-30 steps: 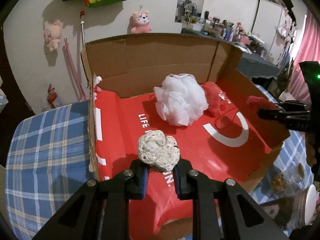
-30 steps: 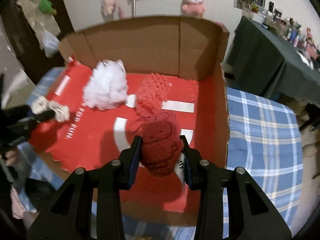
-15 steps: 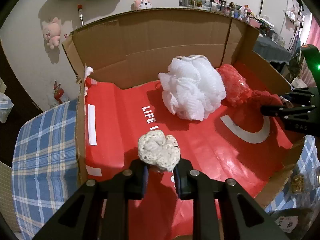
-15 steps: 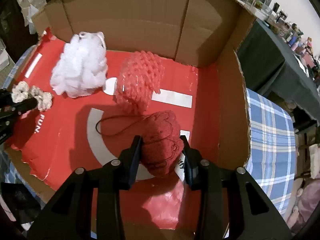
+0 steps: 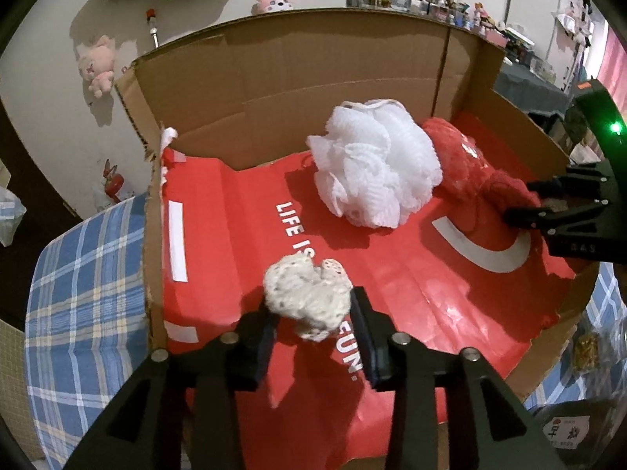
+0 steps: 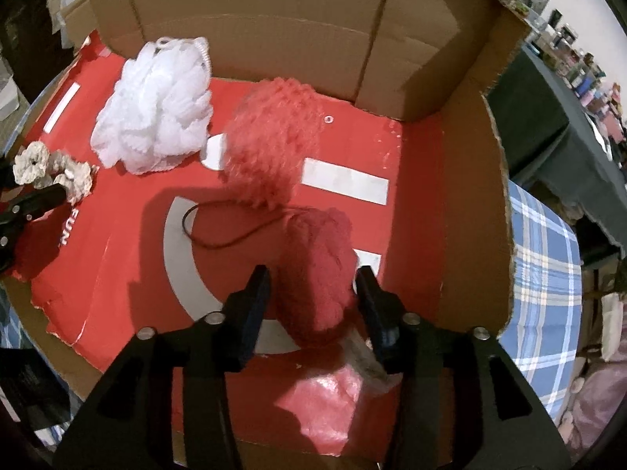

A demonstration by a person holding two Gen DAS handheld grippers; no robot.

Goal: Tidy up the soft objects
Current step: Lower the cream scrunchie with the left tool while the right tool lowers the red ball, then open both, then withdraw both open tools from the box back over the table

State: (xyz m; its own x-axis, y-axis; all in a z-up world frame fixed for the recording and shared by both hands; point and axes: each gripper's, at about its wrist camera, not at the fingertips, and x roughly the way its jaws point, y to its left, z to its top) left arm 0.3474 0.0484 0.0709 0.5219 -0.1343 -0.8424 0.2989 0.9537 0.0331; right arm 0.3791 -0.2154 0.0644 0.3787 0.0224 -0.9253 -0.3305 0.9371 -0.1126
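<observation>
Both pairs of fingers have just been opening and sit lower over the box than a second ago. Left gripper: fingers part-open, cream scrunchie between them, still brushing the right pad, a gap showing at the left one; no firm hold. Right gripper: fingers part-open, gaps on both sides of the dark red scrunchie, which rests on the red liner; released, by the look of it. Further in: white loofah and red loofah, touching, near the back wall of the cardboard box. Box stands on a blue plaid cloth; what carries it cannot be told. Progress, as judged: four soft items in the box, last two at the point of release; withdrawal of both grippers remains.
</observation>
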